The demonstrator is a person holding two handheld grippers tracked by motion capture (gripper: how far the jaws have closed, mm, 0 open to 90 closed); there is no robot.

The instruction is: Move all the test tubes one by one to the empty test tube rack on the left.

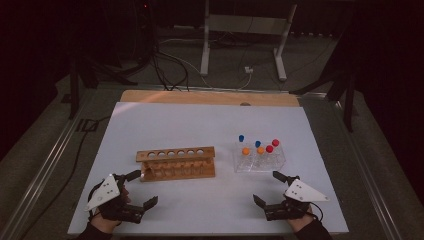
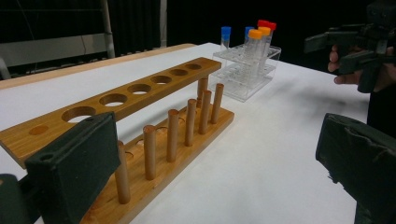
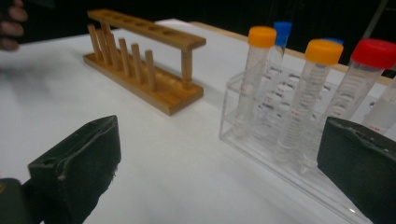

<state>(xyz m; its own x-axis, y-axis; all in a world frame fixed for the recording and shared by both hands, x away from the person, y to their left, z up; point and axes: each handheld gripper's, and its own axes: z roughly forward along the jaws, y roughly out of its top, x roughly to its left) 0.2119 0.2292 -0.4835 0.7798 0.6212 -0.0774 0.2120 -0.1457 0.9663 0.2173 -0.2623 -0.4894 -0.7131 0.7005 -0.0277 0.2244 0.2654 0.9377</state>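
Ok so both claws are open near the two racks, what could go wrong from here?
1. The capped tubes stand close together in the clear rack; the right claw, reaching for one, could knock its neighbours.
2. The clear rack looks light, so a tilted pull might drag or tip it.
3. The left claw sits right beside the wooden rack; a careless move could shove it out of line.

No text can be read; the tubes' (image 3: 306,100) red markings are blurred
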